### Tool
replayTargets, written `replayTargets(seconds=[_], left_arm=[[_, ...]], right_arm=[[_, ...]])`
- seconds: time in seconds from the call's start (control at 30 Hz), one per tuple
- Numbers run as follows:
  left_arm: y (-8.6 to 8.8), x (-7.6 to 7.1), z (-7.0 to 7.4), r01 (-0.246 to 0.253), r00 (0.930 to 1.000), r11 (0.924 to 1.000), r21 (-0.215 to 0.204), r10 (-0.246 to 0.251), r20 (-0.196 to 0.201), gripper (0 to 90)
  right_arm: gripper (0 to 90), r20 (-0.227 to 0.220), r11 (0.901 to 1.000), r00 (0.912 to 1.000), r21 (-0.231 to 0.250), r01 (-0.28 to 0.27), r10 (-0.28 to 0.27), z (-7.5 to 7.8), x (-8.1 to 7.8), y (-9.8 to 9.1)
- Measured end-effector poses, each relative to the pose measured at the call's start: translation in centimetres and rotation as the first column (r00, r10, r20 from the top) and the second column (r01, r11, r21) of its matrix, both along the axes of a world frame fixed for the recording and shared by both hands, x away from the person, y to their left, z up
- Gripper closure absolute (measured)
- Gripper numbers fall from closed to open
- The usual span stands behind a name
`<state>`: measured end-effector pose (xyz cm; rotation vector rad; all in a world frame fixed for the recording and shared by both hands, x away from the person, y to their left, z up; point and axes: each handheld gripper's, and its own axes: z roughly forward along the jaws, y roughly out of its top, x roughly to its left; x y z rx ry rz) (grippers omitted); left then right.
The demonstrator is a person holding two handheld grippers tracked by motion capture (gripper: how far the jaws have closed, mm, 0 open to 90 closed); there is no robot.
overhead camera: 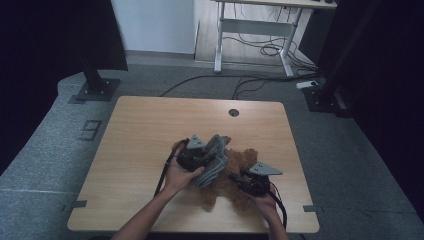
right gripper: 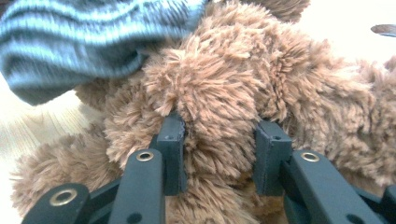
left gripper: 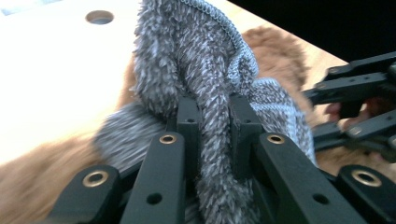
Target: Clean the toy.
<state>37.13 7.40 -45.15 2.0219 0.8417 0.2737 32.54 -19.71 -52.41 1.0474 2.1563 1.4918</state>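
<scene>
Brown plush teddy bear (overhead camera: 235,182), long shaggy pile, lying on the pale wood-grain table (overhead camera: 140,130) toward its near edge; landmark for this entry. Grey knitted garment (overhead camera: 212,160), fuzzy striped yarn with a ribbed hem, draped over the bear's upper part. Left claw (left gripper: 212,123), black hinged bars with brass rivets, above the bear: clamped tight on a fold of the garment. Right claw (right gripper: 219,149), same build, at the bear's near side: closed on a thick tuft of its body.

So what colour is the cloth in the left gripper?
Grey with paler stripes, fuzzy cloth; clearest in the left gripper view.
</scene>
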Motion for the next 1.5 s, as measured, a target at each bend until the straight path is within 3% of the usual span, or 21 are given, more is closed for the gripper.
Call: replayTargets(seconds=[0.13, 0.27, 0.43, 0.53, 0.87, 1.0, 1.2, 1.4, 1.5], left_arm=[[2.6, 0.2, 0.4, -0.032, 0.9995, 0.9981, -0.053, 0.032, 0.002, 77.4], [4.7, 0.3, 0.7, -0.078, 0.9967, 0.9951, -0.062, 0.079, 0.017, 77.4], [7.0, 0.7, 0.0, -0.117, 0.9931, 0.9899, -0.081, 0.115, -0.023, 77.4], [7.6, 0.9, -0.5, -0.128, 0.9913, 0.9875, -0.092, 0.125, -0.041, 77.5], [8.1, 0.6, -0.5, -0.138, 0.99, 0.986, -0.095, 0.134, -0.044, 77.6], [6.4, 0.3, 1.0, -0.11, 0.9938, 0.9905, -0.082, 0.111, 0.001, 77.5], [1.3, 0.3, 3.0, -0.007, 0.9996, 0.9977, -0.068, 0.009, 0.026, 77.5], [-4.4, 1.4, 2.4, 0.053, 0.9982, 0.997, -0.057, -0.054, -0.026, 77.1], [-6.2, 1.9, 1.5, 0.056, 0.9973, 0.9981, -0.024, -0.057, -0.046, 77.0]], right_arm=[[61.5, 0.008, 1.0, 1.0, -0.006, 0.001, -0.001, 0.0, 0.0, 0.1], [61.5, 0.009, 1.0, 1.0, -0.006, 0.001, -0.001, 0.0, 0.2, 0.1], [61.5, 0.011, 1.0, 0.9999, -0.001, 0.001, -0.001, -0.1, 0.7, 0.0], [61.0, 0.014, 1.0, 0.9999, 0.009, -0.001, 0.0, -0.2, 1.0, 0.0], [60.5, 0.019, 0.9999, 0.9998, 0.013, 0.002, -0.003, -0.3, 1.9, 0.2], [60.5, 0.024, 1.0, 0.9997, 0.006, -0.001, 0.0, -0.3, 1.9, 0.2], [60.5, 0.039, 0.9999, 0.9992, -0.009, -0.007, 0.007, -0.2, 1.5, 0.2], [60.9, 0.07, 0.9992, 0.9975, -0.04, -0.008, 0.011, -0.4, 0.5, 0.4], [60.9, 0.067, 0.9987, 0.9976, -0.049, -0.013, 0.017, -0.4, 0.2, 0.2]])
